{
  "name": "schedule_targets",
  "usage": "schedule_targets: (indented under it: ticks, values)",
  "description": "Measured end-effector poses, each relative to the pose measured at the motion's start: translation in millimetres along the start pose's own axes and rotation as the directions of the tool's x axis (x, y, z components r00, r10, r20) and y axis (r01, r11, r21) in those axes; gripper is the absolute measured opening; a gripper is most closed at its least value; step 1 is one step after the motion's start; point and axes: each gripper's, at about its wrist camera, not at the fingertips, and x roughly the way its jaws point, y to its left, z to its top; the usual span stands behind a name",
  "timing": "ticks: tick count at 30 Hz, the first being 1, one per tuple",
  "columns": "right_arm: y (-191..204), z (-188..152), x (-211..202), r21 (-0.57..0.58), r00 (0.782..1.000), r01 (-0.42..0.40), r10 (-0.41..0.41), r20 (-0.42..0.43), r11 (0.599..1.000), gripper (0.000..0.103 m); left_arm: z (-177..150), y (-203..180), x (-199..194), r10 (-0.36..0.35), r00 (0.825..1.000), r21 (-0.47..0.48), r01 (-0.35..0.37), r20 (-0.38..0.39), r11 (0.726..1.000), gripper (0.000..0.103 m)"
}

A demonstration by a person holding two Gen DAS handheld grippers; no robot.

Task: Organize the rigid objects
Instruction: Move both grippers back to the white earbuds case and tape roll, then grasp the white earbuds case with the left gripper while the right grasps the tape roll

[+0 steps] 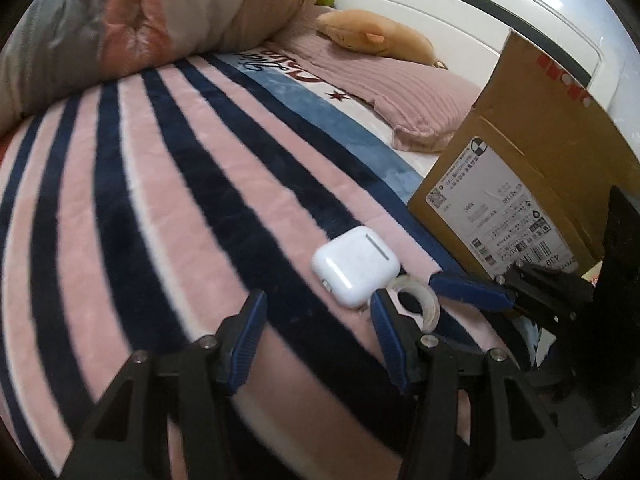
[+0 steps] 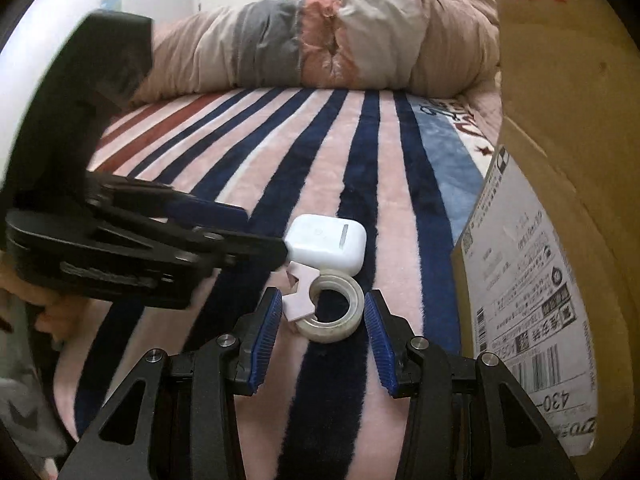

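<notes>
A white earbud case point(image 1: 356, 270) lies on the striped blanket, just ahead of my open left gripper point(image 1: 318, 306), which is empty. It also shows in the right wrist view point(image 2: 326, 244). A clear tape roll with a pink dispenser tab point(image 2: 332, 312) lies right behind the case; in the left wrist view the roll point(image 1: 418, 300) sits beside my right finger. My right gripper point(image 2: 320, 308) is open, its blue pads on either side of the tape roll, not closed on it. The left gripper's body point(image 2: 120, 248) reaches in from the left toward the case.
A brown cardboard box point(image 1: 520, 176) with a shipping label point(image 2: 520, 280) stands on the bed to the right. A rolled duvet point(image 2: 340, 40) lies across the far side. A pink pillow point(image 1: 400, 92) and a plush toy point(image 1: 376, 36) lie by the white headboard.
</notes>
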Motion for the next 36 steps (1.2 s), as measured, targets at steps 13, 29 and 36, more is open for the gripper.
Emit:
schedule_targets:
  ticks: [13, 29, 36]
  values:
    - [0, -9, -2, -0.001, 1.0, -0.002, 0.002, 0.022, 1.0, 0.039, 12, -9, 19, -0.084, 0.996, 0.062, 0.083, 0.011, 0.995, 0.047]
    - [-4, -16, -10, 0.046, 0.999, -0.031, 0.03, 0.018, 0.998, 0.032, 15, -9, 18, -0.088, 0.996, 0.045, 0.088, 0.005, 0.995, 0.052]
    - [-3, -13, -4, 0.055, 0.999, -0.03, 0.028, 0.036, 0.998, 0.035, 19, -7, 23, -0.084, 0.996, 0.04, 0.084, 0.004, 0.996, 0.043]
